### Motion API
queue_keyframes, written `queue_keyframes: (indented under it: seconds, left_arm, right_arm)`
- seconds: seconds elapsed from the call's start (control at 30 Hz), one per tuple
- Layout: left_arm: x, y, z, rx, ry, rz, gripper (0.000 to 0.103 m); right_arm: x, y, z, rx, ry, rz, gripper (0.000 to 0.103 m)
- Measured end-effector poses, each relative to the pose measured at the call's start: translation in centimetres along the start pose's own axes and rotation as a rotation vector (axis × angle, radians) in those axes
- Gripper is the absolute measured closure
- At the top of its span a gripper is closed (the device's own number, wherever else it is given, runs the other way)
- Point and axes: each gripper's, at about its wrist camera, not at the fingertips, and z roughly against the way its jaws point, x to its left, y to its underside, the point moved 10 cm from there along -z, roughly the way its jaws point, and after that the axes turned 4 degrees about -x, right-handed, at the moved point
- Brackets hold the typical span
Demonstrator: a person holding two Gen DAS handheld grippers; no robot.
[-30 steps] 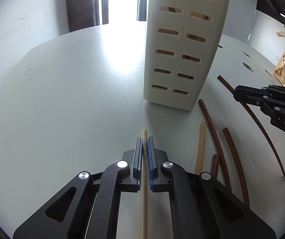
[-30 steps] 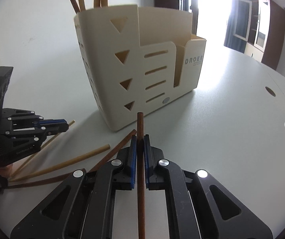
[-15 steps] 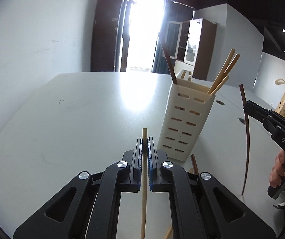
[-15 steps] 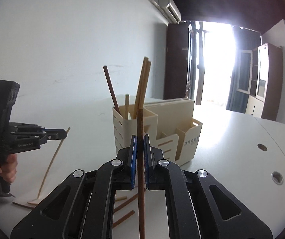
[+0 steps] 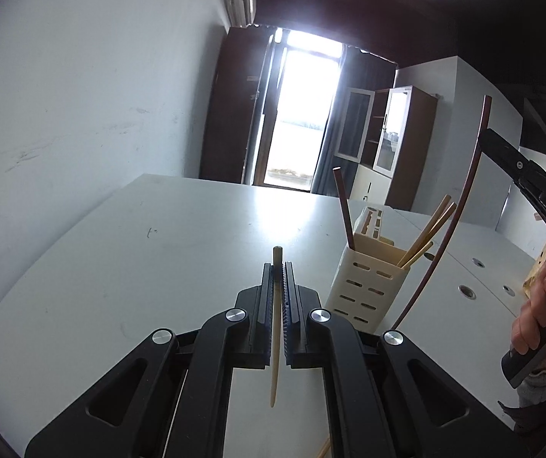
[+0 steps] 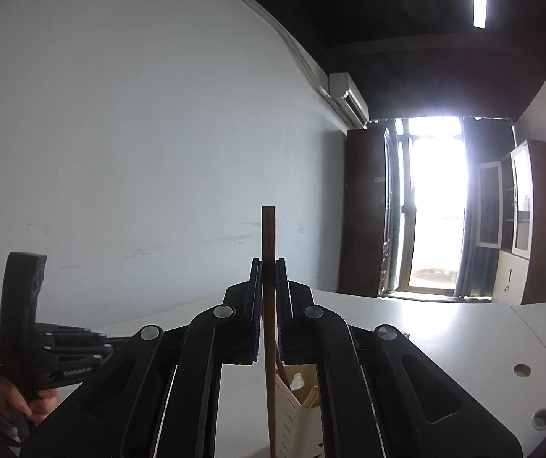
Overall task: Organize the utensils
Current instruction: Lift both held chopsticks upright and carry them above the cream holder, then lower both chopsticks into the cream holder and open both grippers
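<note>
My left gripper (image 5: 277, 267) is shut on a light wooden chopstick (image 5: 275, 328), held above the white table (image 5: 158, 267). The cream slotted utensil holder (image 5: 364, 286) stands to its right with one dark chopstick (image 5: 344, 212) and light chopsticks (image 5: 427, 231) in it. My right gripper (image 6: 268, 263) is shut on a dark brown chopstick (image 6: 269, 305), upright, with the holder (image 6: 296, 416) below it. In the left wrist view that dark chopstick (image 5: 460, 206) hangs beside the holder from the right gripper (image 5: 502, 152).
A light chopstick end (image 5: 324, 448) lies on the table below the left gripper. The table has cable holes (image 5: 467, 291) at the right. A wall, a bright door (image 5: 299, 122) and cabinets (image 5: 399, 141) stand behind.
Both grippers rose and tilted up with their chopsticks. The holder dropped lower in both views. The dark chopstick now hangs upright over the holder.
</note>
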Motion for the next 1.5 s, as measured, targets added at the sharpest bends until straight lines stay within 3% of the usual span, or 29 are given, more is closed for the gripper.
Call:
queue_keyframes:
  seconds: [0.27,0.53,0.87,1.27,1.5]
  left_arm:
    - [-1.7,-2.8,1.3,-0.045,0.021,-0.020,0.099]
    - [-4.9,-8.1,1.6,-0.106,0.054,-0.057,0.099]
    - [-9.3,-13.5,0.7,-0.181,0.118,-0.072,0.099]
    - [-11.1,-13.0,-4.7,-0.170,0.167,-0.005,0.099]
    - [-11.6,-11.1,-6.3,-0.140,0.170,-0.014,0.099]
  right_arm:
    - [-2.0,-3.9,-2.4,-0.061,0.048,-0.049,0.096]
    - [-5.7,-7.0,-3.9,-0.122,0.146,-0.102,0.096]
    - [-8.2,-5.5,-3.7,-0.104,0.231,-0.101,0.096]
    - [-11.5,-1.8,-2.7,-0.056,0.290,-0.200,0.096]
    - [-11.8,-4.0,-1.6,-0.151,0.302,-0.251,0.096]
